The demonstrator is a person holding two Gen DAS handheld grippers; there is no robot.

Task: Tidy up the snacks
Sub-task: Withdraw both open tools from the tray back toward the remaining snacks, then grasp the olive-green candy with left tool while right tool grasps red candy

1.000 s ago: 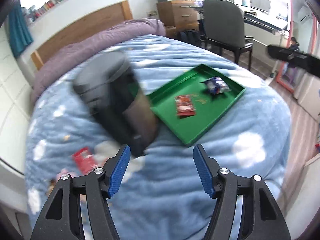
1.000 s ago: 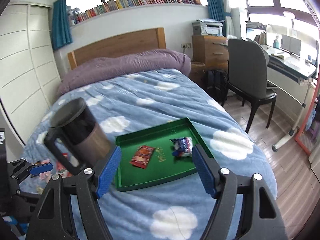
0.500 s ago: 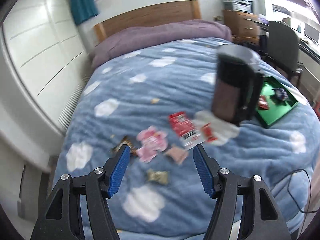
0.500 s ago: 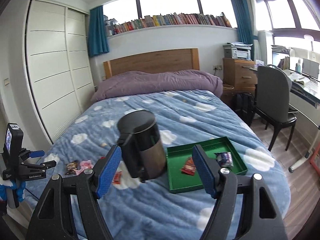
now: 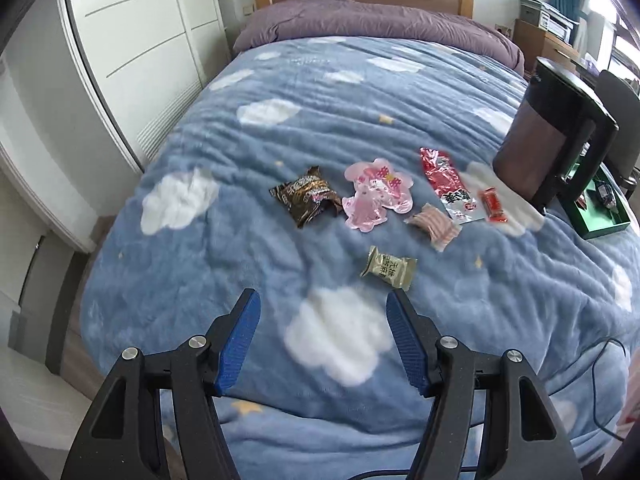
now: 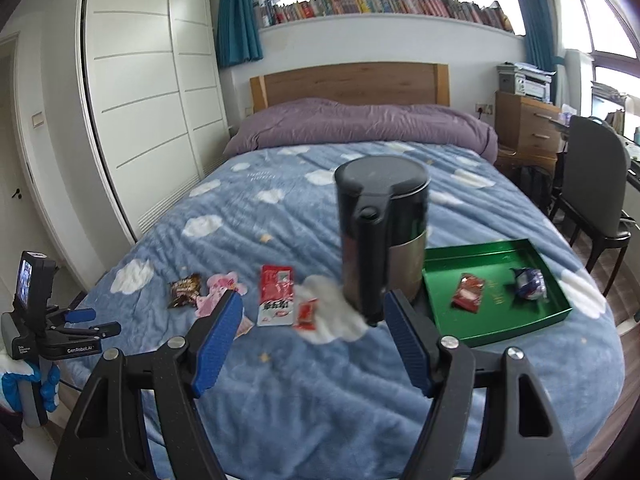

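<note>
Several snack packets lie on the blue cloud blanket: a brown one (image 5: 306, 195), a pink one (image 5: 376, 194), a long red-and-silver one (image 5: 450, 184), a small red one (image 5: 494, 205), a striped one (image 5: 434, 226) and an olive one (image 5: 388, 268). The green tray (image 6: 496, 286) holds a red packet (image 6: 468, 293) and a blue one (image 6: 530, 283). My left gripper (image 5: 322, 340) is open and empty, just short of the olive packet. My right gripper (image 6: 312, 338) is open and empty above the bed's front; the left gripper also shows in the right wrist view (image 6: 92, 322).
A dark kettle (image 6: 380, 240) stands on the bed between the loose packets and the tray. White wardrobe doors (image 6: 140, 120) line the left side. A chair (image 6: 596, 192) and a wooden drawer unit (image 6: 524, 128) stand to the right. A black cable (image 5: 600, 380) lies on the blanket's front right.
My left gripper has swung left from the tray to face the loose packets. My right gripper has pulled back and risen, so more of the bed shows.
</note>
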